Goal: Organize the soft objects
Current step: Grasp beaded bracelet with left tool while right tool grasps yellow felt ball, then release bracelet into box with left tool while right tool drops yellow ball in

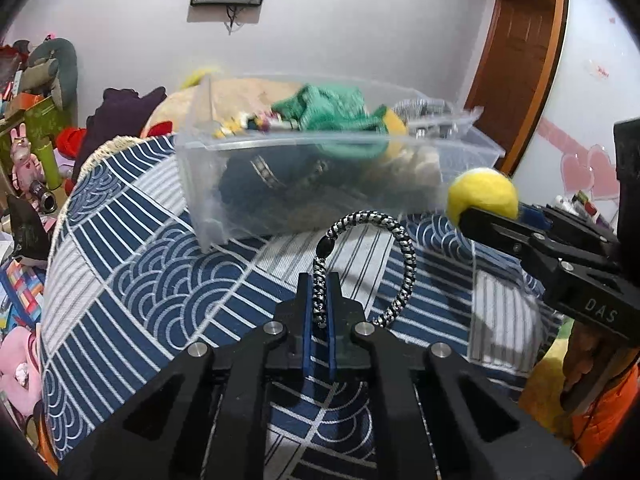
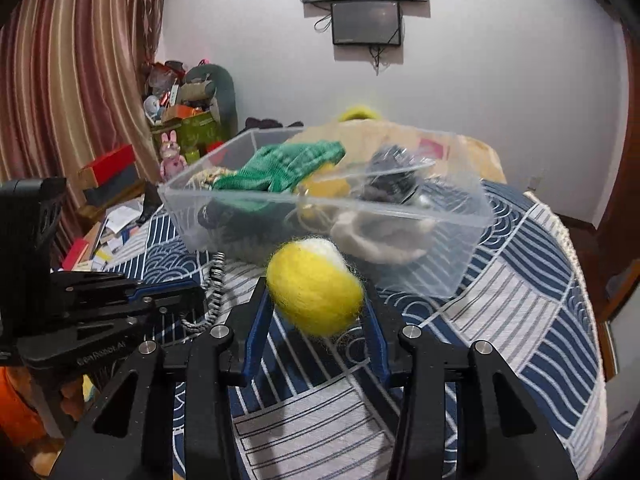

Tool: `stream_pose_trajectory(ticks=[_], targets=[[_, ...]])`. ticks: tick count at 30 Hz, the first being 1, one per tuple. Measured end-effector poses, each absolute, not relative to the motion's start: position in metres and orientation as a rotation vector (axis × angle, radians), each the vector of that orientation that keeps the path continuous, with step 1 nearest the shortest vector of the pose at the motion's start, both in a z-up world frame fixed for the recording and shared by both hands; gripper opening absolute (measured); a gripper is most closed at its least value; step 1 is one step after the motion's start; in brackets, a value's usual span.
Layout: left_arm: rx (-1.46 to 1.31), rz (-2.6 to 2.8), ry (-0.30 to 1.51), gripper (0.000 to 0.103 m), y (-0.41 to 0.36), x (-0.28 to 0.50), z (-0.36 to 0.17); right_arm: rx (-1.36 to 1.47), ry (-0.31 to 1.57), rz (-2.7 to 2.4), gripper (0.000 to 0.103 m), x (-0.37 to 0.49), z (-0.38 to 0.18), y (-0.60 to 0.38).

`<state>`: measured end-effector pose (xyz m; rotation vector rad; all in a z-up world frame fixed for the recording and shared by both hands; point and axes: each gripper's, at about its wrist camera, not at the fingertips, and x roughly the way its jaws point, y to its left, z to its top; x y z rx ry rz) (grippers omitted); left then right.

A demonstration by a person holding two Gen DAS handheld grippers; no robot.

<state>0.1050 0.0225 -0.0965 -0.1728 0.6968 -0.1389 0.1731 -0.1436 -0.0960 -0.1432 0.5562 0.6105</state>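
My left gripper [image 1: 320, 280] is shut on a black-and-white braided cord loop [image 1: 400, 248], held above the blue patterned cloth. My right gripper [image 2: 316, 300] is shut on a yellow-and-white felt ball [image 2: 314, 286]; the ball also shows in the left wrist view [image 1: 482, 194], at the right. A clear plastic bin [image 1: 304, 146] stands just beyond both grippers and holds a green knit item [image 1: 332, 110], a yellow item and other soft things. The bin [image 2: 452, 216] and green knit [image 2: 288, 164] also show in the right wrist view. The left gripper [image 2: 200, 296] is at the left there.
The blue-and-white wave-patterned cloth [image 1: 152, 272] covers a round table. Cluttered boxes and toys [image 1: 32, 152] stand at the left, a beige cushion [image 2: 464, 148] behind the bin, a wooden door [image 1: 520, 52] at the right, striped curtains [image 2: 72, 80] at far left.
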Motion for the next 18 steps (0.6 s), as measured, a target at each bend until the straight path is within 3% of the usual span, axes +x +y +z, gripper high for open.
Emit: stream_pose_trajectory(ticks=[18], targets=[[-0.165,-0.055,0.489,0.005,0.05,0.11,-0.018,-0.108,0.382,0.523,0.039,0.181,-0.044,-0.163]])
